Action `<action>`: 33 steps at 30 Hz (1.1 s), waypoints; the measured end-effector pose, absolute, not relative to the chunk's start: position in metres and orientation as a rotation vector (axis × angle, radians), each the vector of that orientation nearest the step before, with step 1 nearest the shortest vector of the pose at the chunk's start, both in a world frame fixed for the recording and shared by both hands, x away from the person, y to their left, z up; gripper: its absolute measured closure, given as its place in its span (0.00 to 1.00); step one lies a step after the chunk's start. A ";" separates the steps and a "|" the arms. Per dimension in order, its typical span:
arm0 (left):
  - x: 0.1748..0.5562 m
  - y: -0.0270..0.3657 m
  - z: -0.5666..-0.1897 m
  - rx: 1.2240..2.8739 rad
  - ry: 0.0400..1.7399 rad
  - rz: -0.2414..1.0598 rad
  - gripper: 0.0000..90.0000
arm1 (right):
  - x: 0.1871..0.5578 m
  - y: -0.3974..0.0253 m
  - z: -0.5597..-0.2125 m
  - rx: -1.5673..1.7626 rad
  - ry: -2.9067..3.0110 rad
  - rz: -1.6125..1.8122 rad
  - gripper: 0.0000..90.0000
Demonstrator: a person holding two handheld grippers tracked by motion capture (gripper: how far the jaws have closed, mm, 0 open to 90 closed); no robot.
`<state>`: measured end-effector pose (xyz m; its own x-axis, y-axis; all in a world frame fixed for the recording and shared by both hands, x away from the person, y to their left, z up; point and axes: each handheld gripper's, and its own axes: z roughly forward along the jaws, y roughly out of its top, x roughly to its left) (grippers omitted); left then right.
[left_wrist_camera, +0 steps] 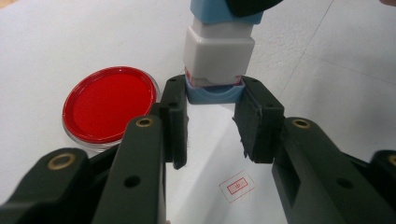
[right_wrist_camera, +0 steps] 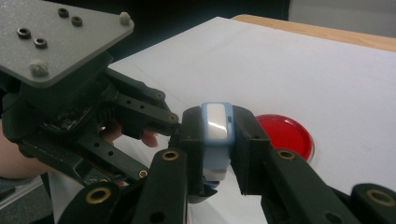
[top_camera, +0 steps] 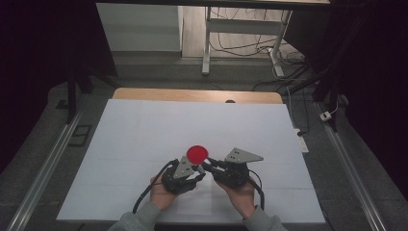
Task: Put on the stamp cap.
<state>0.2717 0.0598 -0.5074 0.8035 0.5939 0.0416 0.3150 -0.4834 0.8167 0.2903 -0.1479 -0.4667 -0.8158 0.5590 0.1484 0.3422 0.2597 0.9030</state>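
A small stamp with a white body [left_wrist_camera: 218, 56] and a blue cap [left_wrist_camera: 215, 94] at its lower end hangs above the white sheet. My right gripper [right_wrist_camera: 217, 140] is shut on the stamp [right_wrist_camera: 217, 126], pads on its two sides. My left gripper [left_wrist_camera: 212, 100] has its fingertips pressed against both sides of the blue cap. A round red dish [left_wrist_camera: 109, 105] with a clear rim lies on the sheet just left of it. In the high view both grippers [top_camera: 199, 169] [top_camera: 207, 166] meet tip to tip just below the red dish [top_camera: 197, 154].
A white sheet [top_camera: 144, 130] covers the wooden table [top_camera: 192, 95]. A small red-outlined printed mark [left_wrist_camera: 237, 185] lies on the sheet under my left gripper. Desk legs and cables [top_camera: 269, 48] stand on the floor beyond the far edge.
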 end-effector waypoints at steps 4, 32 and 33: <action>0.271 0.059 -0.508 2.106 0.672 0.431 0.73 | 0.291 -0.149 -0.468 0.873 2.318 1.602 0.83; 0.267 0.057 -0.511 2.120 0.676 0.505 0.73 | 0.287 -0.145 -0.471 0.909 2.312 1.564 0.83; 0.267 0.056 -0.511 2.122 0.675 0.505 0.73 | 0.287 -0.144 -0.471 0.913 2.311 1.562 0.83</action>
